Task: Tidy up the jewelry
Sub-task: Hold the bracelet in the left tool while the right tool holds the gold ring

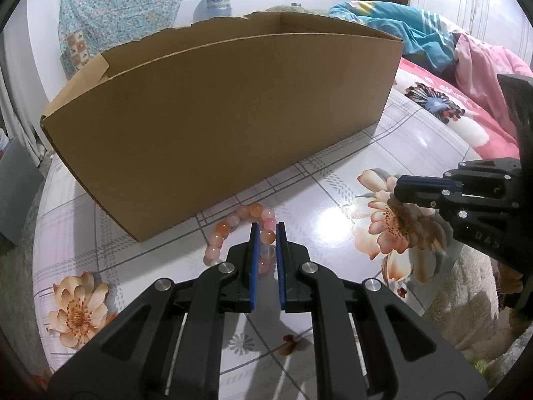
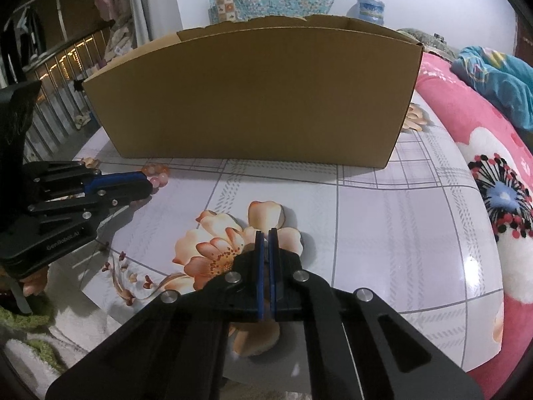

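Note:
A bracelet (image 1: 233, 223) of round pink, orange and white beads lies on the flowered tabletop in front of the cardboard box (image 1: 216, 126). My left gripper (image 1: 266, 225) is low over the bracelet's right side, its blue pads closed on beads of that side. In the right wrist view the left gripper (image 2: 148, 180) shows at far left with beads of the bracelet (image 2: 156, 172) at its tip. My right gripper (image 2: 266, 231) is shut and empty over a printed flower, right of the left gripper. It also shows in the left wrist view (image 1: 398, 188). The box (image 2: 253, 100) is open-topped.
The table (image 2: 383, 220) is covered with a glossy flowered cloth. A bed with pink and blue bedding (image 2: 483, 106) lies to the right. A blue water bottle (image 1: 213, 3) and hanging patterned cloth (image 1: 123, 10) are behind the box.

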A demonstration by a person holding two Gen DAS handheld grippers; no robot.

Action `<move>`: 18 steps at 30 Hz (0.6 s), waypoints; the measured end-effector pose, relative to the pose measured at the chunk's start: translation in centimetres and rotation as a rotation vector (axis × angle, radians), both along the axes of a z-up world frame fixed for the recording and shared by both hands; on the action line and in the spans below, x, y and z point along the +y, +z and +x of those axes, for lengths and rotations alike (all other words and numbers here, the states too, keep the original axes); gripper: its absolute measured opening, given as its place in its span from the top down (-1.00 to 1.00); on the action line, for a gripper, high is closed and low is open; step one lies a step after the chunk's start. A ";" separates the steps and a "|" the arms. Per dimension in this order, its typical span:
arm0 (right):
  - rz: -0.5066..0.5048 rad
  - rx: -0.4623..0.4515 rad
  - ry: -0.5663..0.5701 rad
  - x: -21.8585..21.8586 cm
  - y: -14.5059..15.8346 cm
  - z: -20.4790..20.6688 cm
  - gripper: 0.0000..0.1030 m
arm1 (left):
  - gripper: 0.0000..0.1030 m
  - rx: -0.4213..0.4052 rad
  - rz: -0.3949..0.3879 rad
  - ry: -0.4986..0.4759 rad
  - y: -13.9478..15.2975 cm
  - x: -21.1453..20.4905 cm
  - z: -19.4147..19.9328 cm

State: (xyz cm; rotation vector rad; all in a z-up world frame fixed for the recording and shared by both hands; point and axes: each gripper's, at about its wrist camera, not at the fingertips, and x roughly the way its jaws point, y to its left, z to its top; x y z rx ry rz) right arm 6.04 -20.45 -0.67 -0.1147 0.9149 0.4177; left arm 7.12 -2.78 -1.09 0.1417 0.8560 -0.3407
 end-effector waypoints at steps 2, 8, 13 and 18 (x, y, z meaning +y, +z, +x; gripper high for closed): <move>0.002 -0.002 0.000 -0.3 0.2 -0.1 0.95 | 0.84 -0.002 0.000 0.002 0.1 0.1 0.0; -0.016 -0.016 -0.014 -1.1 0.8 -0.4 0.95 | 0.84 -0.005 0.001 0.010 0.2 0.4 -0.2; -0.051 0.001 -0.013 -1.3 0.2 0.0 0.95 | 0.84 -0.003 -0.005 0.013 0.1 0.5 -0.3; -0.054 0.010 0.023 0.0 -0.2 -0.6 0.95 | 0.84 -0.003 -0.007 0.015 0.0 0.5 -0.3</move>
